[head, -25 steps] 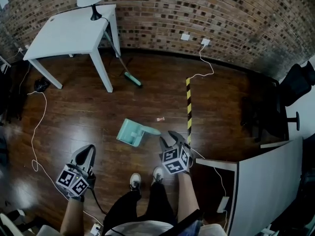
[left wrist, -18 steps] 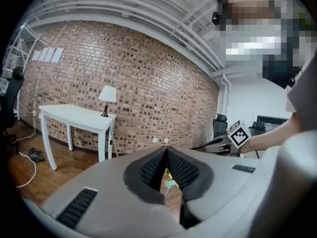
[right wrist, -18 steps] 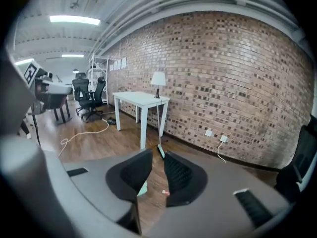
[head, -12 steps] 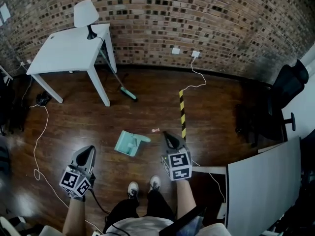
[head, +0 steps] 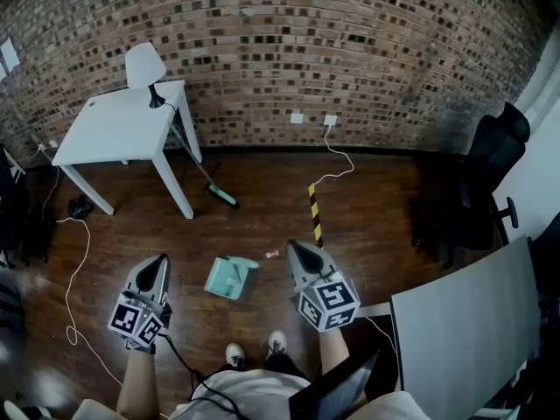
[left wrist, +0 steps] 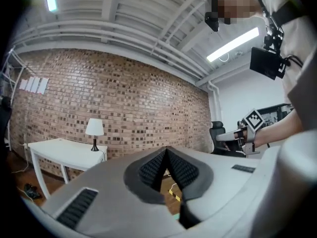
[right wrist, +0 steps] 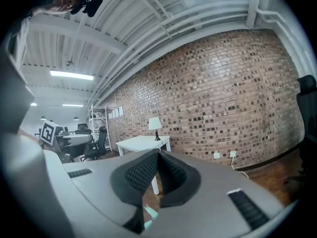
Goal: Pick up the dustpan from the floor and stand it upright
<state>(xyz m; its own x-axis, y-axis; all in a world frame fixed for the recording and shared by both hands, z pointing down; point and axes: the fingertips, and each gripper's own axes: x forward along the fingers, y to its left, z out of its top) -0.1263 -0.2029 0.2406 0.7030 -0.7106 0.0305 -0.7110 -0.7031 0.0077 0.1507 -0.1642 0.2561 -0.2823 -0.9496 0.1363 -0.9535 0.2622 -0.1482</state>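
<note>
The fingers of the left gripper are fully closed, with the ribbed pads meeting at the tips and nothing held between them. The fingers of the right gripper are closed in the same way, tip to tip, and are also empty. In the head view the left gripper is at lower left and the right gripper at lower centre-right. Each is carried on a forearm rising from the bottom edge, and both point toward the brick wall across the top of the frame. The dustpan, light teal, lies flat on the dark wooden floor at lower centre. It is between the two grippers and apart from both, with its handle toward the right. The person's shoes are just below it in the frame, and a small pale scrap lies on the floor near the handle. At upper left a white table carries a white lamp, and a broom with a teal head leans against the table. A yellow-and-black striped strip runs along the floor at centre, above the right gripper. A black office chair stands at the right edge.
</note>
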